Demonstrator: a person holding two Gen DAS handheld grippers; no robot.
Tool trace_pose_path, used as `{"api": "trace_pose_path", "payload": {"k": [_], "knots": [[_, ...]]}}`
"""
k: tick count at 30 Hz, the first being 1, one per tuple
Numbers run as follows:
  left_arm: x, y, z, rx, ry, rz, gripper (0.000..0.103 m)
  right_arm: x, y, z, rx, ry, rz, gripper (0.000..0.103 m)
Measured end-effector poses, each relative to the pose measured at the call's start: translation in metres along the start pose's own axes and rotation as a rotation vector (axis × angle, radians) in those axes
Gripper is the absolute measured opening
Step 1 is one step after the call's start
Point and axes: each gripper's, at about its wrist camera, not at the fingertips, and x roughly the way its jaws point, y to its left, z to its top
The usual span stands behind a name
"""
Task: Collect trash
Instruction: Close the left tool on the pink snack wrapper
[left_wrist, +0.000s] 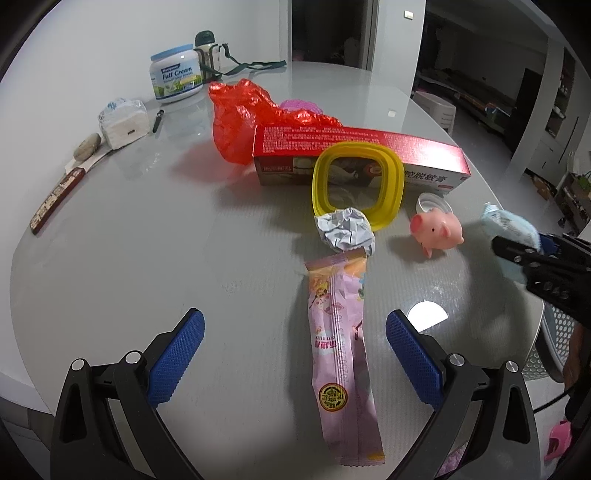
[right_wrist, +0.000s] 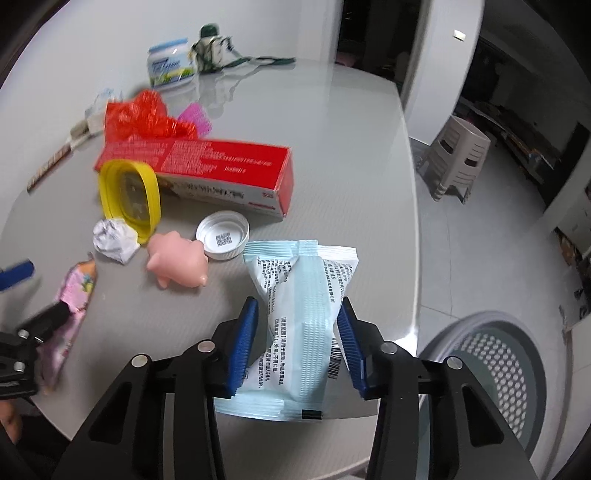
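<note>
The right gripper (right_wrist: 295, 332) pinches one crinkly pale-blue plastic packet (right_wrist: 299, 295) on the glossy grey counter (right_wrist: 332, 147). The left gripper (left_wrist: 295, 354) is spread over one long pink wrapper (left_wrist: 341, 350).

Grey table (right_wrist: 351, 155) is sitting by a white wall (left_wrist: 92, 37), dark doorway (left_wrist: 328, 29) behind, stools (right_wrist: 460, 162) stacking on pale floor (right_wrist: 491, 240).

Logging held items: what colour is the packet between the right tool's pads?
Pale blue and white packet, clearest in the right wrist view.
</note>
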Motion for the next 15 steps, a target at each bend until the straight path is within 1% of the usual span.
{"api": "trace_pose_path", "payload": {"k": [5,11,12,13,14,15], "knots": [[0.006,0.002,-0.002,-0.010,0.016,-0.012,0.097,-0.025,-0.004,-0.019,0.102,-0.068,-0.012,0.042],[0.009,-0.004,-0.006,0.018,0.018,-0.010,0.095,-0.047,0.001,-0.040,0.179,-0.097,0.016,0.042],[0.007,-0.006,-0.008,0.026,0.017,-0.011,0.091,-0.050,0.000,-0.043,0.196,-0.099,0.026,0.042],[0.006,-0.007,-0.010,0.033,0.016,-0.012,0.081,-0.051,-0.001,-0.046,0.210,-0.100,0.034,0.042],[0.007,-0.009,-0.011,0.044,0.021,-0.015,0.076,-0.051,-0.001,-0.048,0.220,-0.101,0.038,0.042],[0.008,-0.010,-0.012,0.050,0.029,-0.018,0.069,-0.053,-0.001,-0.051,0.233,-0.102,0.041,0.042]]}}
